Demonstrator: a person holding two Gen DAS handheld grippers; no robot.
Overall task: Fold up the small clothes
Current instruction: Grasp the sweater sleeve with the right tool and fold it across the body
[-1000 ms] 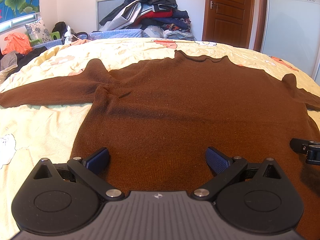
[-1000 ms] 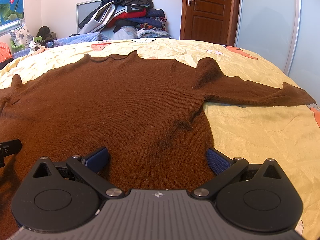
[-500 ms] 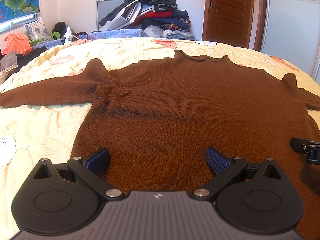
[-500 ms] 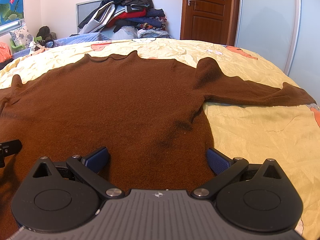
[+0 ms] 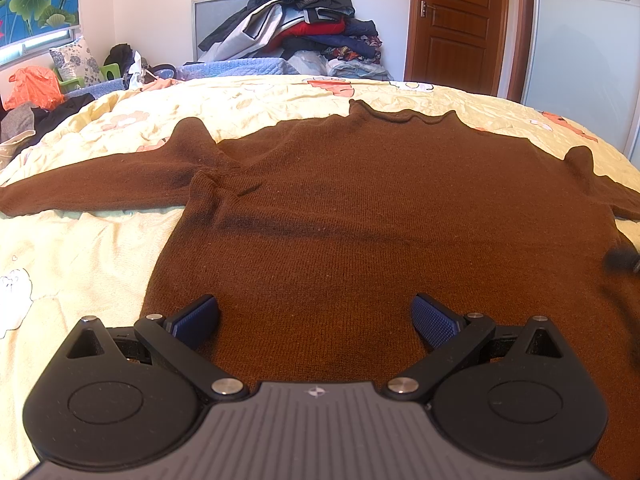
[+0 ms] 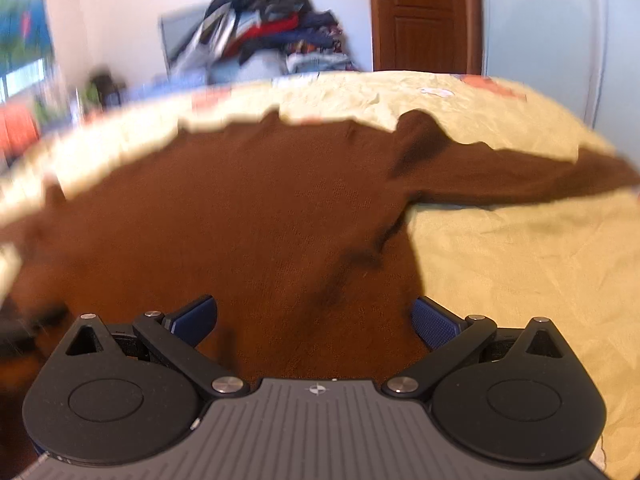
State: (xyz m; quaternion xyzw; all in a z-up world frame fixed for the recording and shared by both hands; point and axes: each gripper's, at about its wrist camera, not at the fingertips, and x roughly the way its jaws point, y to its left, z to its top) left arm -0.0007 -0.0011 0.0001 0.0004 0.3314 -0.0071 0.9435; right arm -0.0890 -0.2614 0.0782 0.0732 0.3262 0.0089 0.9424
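A brown knit sweater (image 5: pixel 360 216) lies spread flat, front up, on a bed covered with a yellow floral quilt (image 5: pixel 80 264), collar toward the far wall and both sleeves stretched out to the sides. The left gripper (image 5: pixel 316 316) hangs above the sweater's lower hem, its blue-padded jaws wide apart and holding nothing. The right gripper (image 6: pixel 314 316) sits over the hem nearer the garment's right edge, jaws likewise spread wide and empty; its view is smeared by motion blur. Bare quilt lies open beyond each sleeve (image 6: pixel 520 176) and along the sweater's sides. At the far side of the bed a heap of clothes (image 5: pixel 296 28) is piled against the wall, just left of a closed wooden door (image 5: pixel 456 24). An orange bag (image 5: pixel 34 88) sits at far left.
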